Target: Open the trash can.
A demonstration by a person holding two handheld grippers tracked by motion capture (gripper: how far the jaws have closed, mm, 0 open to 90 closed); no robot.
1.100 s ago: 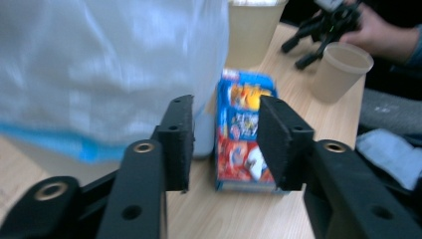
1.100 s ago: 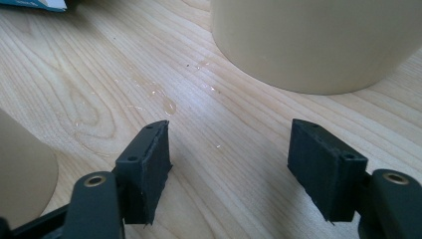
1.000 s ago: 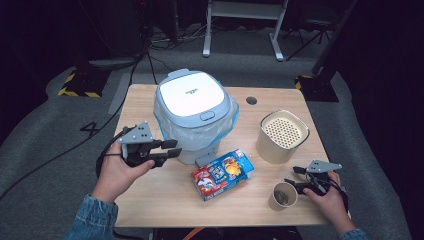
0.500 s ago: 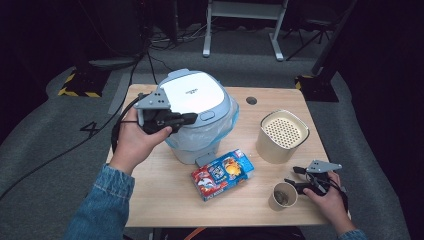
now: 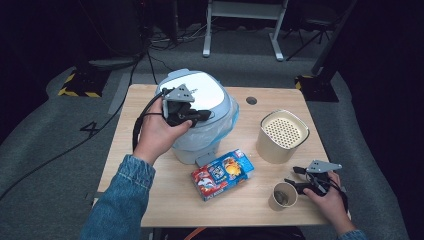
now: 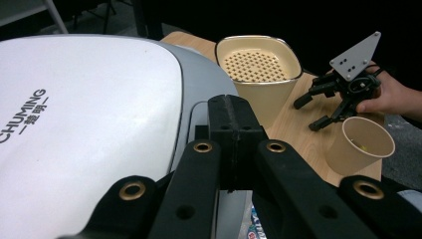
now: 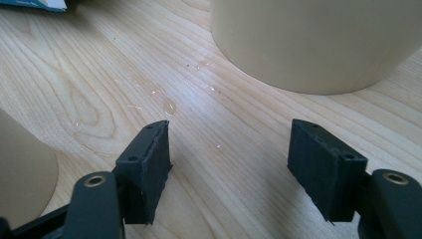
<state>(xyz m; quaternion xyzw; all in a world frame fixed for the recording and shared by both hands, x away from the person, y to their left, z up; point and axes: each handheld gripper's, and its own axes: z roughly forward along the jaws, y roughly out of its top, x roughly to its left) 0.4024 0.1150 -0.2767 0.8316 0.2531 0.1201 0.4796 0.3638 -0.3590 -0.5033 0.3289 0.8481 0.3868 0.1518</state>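
The left hand-held gripper (image 5: 202, 115) hangs over the grey-and-white domed lid of the rice cooker (image 5: 212, 95), which stands on the far left part of the pale wooden bench (image 5: 150, 175); its two black jaws are pressed together with nothing between them, having just been closing, and in the left gripper view their joined tips (image 6: 234, 134) point across the lid's right edge (the lid bears the lettering CHUMING). A clear plastic bag (image 5: 227, 125) wraps the cooker's body below the lid. The right hand-held gripper (image 5: 295, 181) rests low over the bench near its front right corner, jaws spread wide and pinching nothing; in the right gripper view bare wood with a few water drops (image 7: 166, 104) lies between the pads (image 7: 154, 167). Just beside this gripper stands a small brown paper cup (image 5: 284, 195), and beyond it a cream pot with a perforated insert (image 5: 282, 135). A colourful snack box (image 5: 222, 174) lies flat in front of the cooker.
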